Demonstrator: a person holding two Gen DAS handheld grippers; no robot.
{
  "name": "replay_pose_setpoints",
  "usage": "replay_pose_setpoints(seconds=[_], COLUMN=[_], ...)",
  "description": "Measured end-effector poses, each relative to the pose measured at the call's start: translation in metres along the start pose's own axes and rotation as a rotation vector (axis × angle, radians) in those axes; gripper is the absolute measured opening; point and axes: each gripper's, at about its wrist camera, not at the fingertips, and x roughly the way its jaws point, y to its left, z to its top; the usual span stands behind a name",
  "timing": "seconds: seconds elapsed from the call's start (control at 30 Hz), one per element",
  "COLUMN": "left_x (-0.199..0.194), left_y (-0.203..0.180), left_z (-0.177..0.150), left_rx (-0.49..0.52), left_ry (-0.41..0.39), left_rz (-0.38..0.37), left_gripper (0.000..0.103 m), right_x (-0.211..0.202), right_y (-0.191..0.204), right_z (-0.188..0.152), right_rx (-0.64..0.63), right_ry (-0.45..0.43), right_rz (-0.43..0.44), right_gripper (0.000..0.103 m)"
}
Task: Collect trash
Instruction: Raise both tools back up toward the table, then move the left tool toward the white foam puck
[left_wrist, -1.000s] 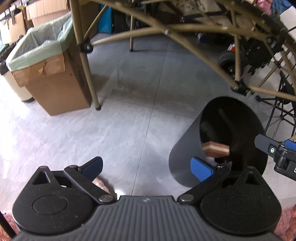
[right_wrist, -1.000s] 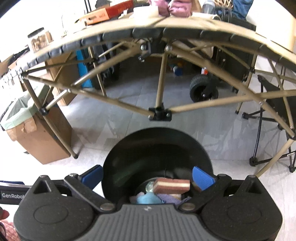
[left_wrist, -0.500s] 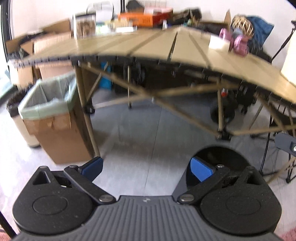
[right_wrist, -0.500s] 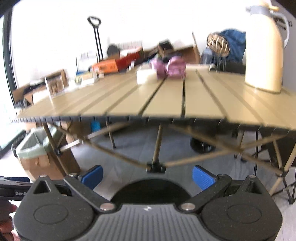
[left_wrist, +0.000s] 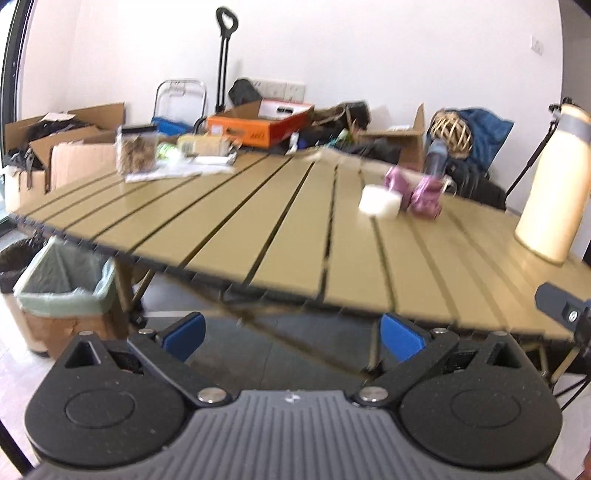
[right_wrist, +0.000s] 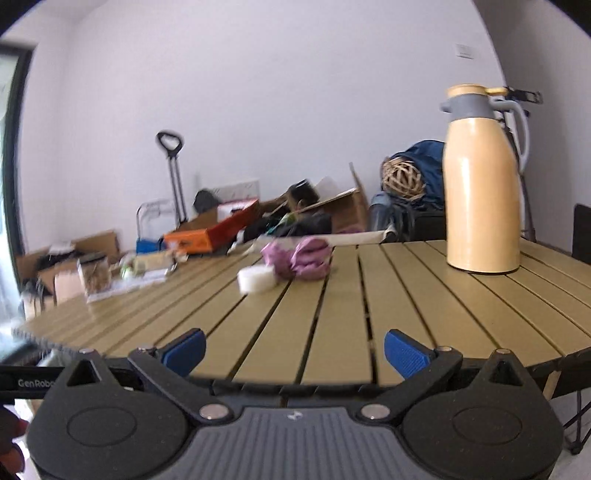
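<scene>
A crumpled pink-purple wrapper (right_wrist: 304, 258) and a white round piece (right_wrist: 256, 278) lie on the slatted olive table (right_wrist: 424, 302), toward its middle. They also show in the left wrist view: wrapper (left_wrist: 417, 190), white piece (left_wrist: 378, 203). My right gripper (right_wrist: 293, 350) is open and empty at the table's near edge. My left gripper (left_wrist: 291, 334) is open and empty, below and in front of the table (left_wrist: 258, 221) edge. The black bin is out of view.
A tall cream thermos (right_wrist: 480, 184) stands on the table at the right. A jar (left_wrist: 136, 149), papers and an orange box (left_wrist: 258, 127) sit at the far left. A lined cardboard box (left_wrist: 62, 295) stands on the floor, left of the table.
Both grippers rose from the black bin on the floor, where a layered pink block lay, up to table height. The views now look across the tabletop. Both stayed open.
</scene>
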Motion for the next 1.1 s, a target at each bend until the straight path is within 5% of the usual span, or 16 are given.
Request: replay_pose_setpoints(seconds=[0.37, 0.6, 0.8, 1.1], left_x=[0.029, 0.062, 0.105, 0.173], left_y=[-0.045, -0.065, -0.073, -0.11], left_z=[0.044, 0.081, 0.101, 0.12], left_rx=[-0.034, -0.021, -0.037, 0.135], left_ry=[-0.034, -0.098, -0.06, 0.003], left_rz=[-0.074, -0.055, -0.056, -0.009], left_gripper=[0.103, 0.103, 0.103, 0.103], right_x=[0.049, 0.083, 0.117, 0.152], right_y=[-0.032, -0.054, -0.072, -0.099], right_z=[0.034, 0.048, 0.062, 0.079], right_rx=[0.052, 0.034, 0.091, 0.199], right_ry=[-0.046, -0.075, -0.072, -0.056], right_rz=[-0.025, -0.066, -0.103, -0.148], right_gripper=[0.103, 0.103, 0.103, 0.103])
